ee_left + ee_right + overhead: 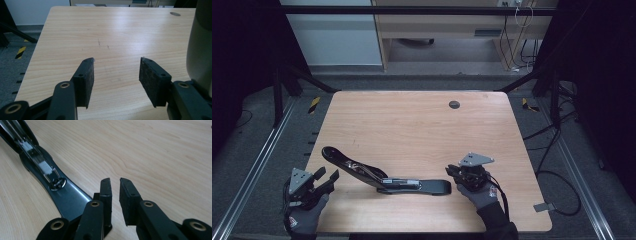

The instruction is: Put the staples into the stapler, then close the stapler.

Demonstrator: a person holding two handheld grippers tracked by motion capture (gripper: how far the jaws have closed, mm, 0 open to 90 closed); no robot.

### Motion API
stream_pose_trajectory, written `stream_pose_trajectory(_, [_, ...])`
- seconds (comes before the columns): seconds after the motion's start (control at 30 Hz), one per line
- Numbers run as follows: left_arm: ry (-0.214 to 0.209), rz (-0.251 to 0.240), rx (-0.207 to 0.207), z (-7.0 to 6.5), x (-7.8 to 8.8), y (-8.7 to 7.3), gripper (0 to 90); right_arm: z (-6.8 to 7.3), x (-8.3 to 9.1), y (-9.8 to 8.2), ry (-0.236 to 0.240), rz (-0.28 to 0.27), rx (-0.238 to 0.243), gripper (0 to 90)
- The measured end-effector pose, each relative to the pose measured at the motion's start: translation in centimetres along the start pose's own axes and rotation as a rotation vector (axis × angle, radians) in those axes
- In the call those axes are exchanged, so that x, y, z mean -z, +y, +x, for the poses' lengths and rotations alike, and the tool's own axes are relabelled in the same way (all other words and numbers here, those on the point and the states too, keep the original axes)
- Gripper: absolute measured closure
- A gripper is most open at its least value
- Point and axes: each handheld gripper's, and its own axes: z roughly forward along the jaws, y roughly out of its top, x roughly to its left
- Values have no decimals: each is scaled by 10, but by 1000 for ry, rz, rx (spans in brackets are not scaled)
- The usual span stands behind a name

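Observation:
A black stapler (387,180) lies opened out near the front edge of the wooden table (412,125). Its base points right and its upper arm angles back toward the left. My right gripper (452,174) sits at the right end of the base. In the right gripper view my right gripper (115,181) shows a narrow gap with nothing between the pads, and the stapler (62,192) lies just left of them. My left gripper (327,174) is at the front left corner, just short of the stapler's arm tip. Its jaws (116,62) stand wide over bare wood.
A dark round cable hole (454,104) sits at the back right of the table. A blurred grey shape (200,37) rises at the right edge of the left gripper view. Metal frame rails and loose cables run on the floor around the table.

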Motion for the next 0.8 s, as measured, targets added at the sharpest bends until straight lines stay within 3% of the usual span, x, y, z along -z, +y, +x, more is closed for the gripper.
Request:
stream_pose_trajectory(0.3, [-4, -83, 31, 5, 17, 17, 455, 1, -1, -19, -56, -5, -43, 771])
stream_pose_trajectory(0.63, [-27, -170, 77, 7, 38, 29, 444, 2, 2, -27, -69, -15, -79, 712])
stream_pose_trajectory(0.8, [-40, -189, 77, 4, 43, 33, 441, 1, 3, -29, -71, -17, -84, 705])
